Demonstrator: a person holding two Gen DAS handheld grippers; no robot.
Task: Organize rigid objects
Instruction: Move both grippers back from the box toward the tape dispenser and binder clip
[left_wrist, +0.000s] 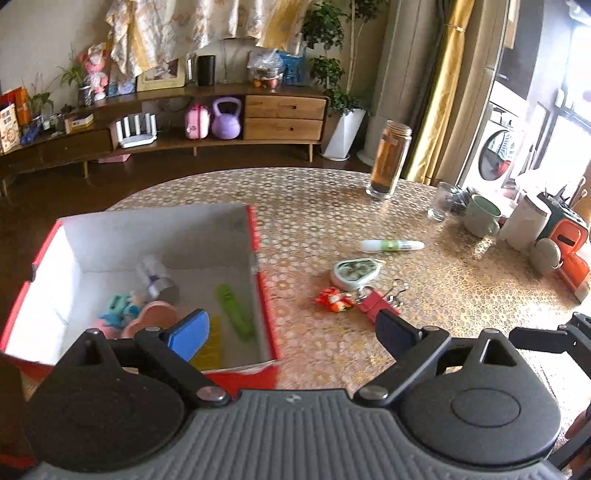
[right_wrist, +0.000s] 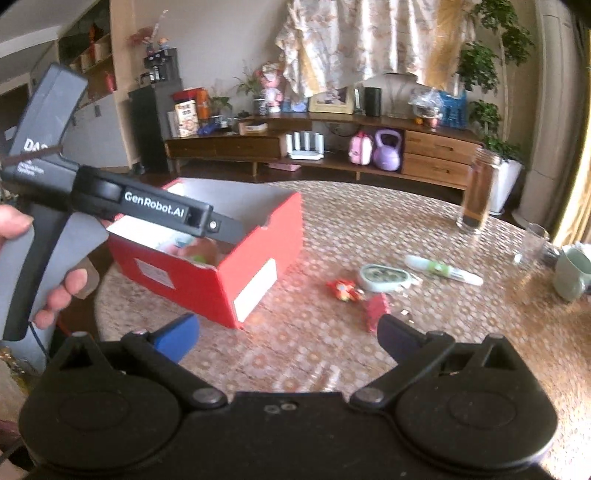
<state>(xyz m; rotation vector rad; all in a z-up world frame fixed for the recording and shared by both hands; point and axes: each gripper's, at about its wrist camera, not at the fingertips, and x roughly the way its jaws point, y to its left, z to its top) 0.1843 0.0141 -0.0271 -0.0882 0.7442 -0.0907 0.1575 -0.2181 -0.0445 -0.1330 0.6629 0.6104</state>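
Note:
A red box (left_wrist: 264, 295) with a white inside stands on the table's left and holds several small things, among them a green clip (left_wrist: 236, 314) and a pink lid (left_wrist: 155, 317). My left gripper (left_wrist: 291, 332) is open and empty, over the box's near right corner. On the table lie a red toy figure (left_wrist: 334, 300), a red binder clip (left_wrist: 376, 301), a pale green oval case (left_wrist: 356, 273) and a white-green tube (left_wrist: 391, 245). My right gripper (right_wrist: 288, 338) is open and empty, above the table in front of the box (right_wrist: 221, 273), the red clip (right_wrist: 376, 312) just beyond its right finger.
A tall glass jar (left_wrist: 389, 158), a drinking glass (left_wrist: 441, 201), a green mug (left_wrist: 480, 216), a white container (left_wrist: 522, 221) and an orange item (left_wrist: 569, 247) stand at the table's right. A wooden sideboard (left_wrist: 221, 122) lies beyond. The left gripper's body (right_wrist: 110, 206) reaches over the box.

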